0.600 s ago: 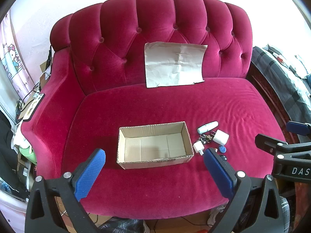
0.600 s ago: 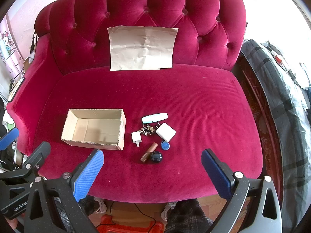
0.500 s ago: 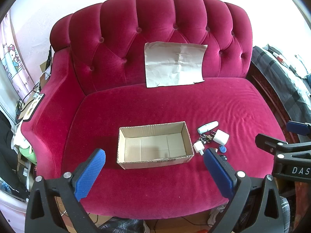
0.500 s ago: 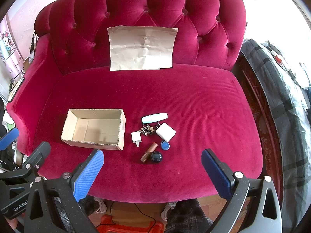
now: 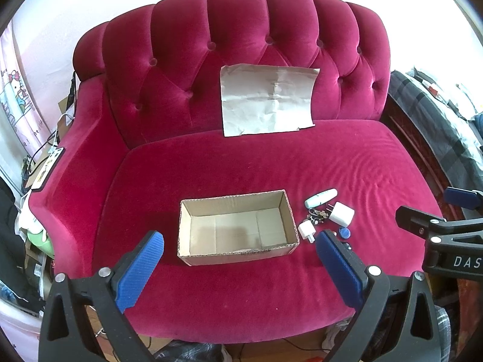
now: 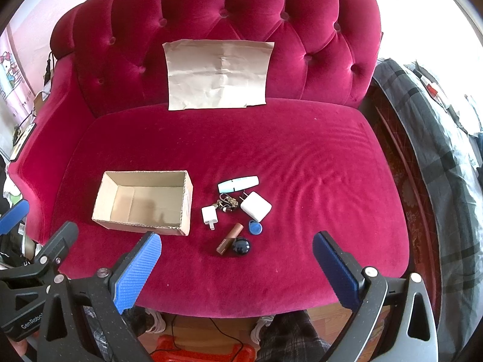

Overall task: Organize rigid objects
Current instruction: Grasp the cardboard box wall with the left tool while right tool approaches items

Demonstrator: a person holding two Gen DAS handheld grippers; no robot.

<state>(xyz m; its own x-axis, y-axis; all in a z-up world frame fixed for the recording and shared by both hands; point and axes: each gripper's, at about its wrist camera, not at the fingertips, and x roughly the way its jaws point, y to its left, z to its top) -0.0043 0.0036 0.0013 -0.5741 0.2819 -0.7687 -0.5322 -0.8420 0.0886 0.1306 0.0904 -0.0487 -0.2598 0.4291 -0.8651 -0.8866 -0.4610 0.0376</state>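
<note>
It was a home, a lived-in room: a tufted red velvet sofa (image 5: pixel 302 163), a cartoon-print curtain (image 5: pixel 13 90) at the left edge, plaid bedding (image 6: pixel 437 157) at right.

One cardboard box (image 6: pixel 145 203); two white chargers (image 6: pixel 256 206); seven small objects altogether.

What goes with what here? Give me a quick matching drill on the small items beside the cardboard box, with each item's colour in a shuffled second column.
Items:
1. round key fob
2. large charger
3. lipstick tube
4. dome-shaped object

Colours:
A. white
B. brown
C. black
D. blue

Pairs: 1-D, 2-A, 3-B, 4-C. All four lie on the sofa seat, right of the cardboard box.
</note>
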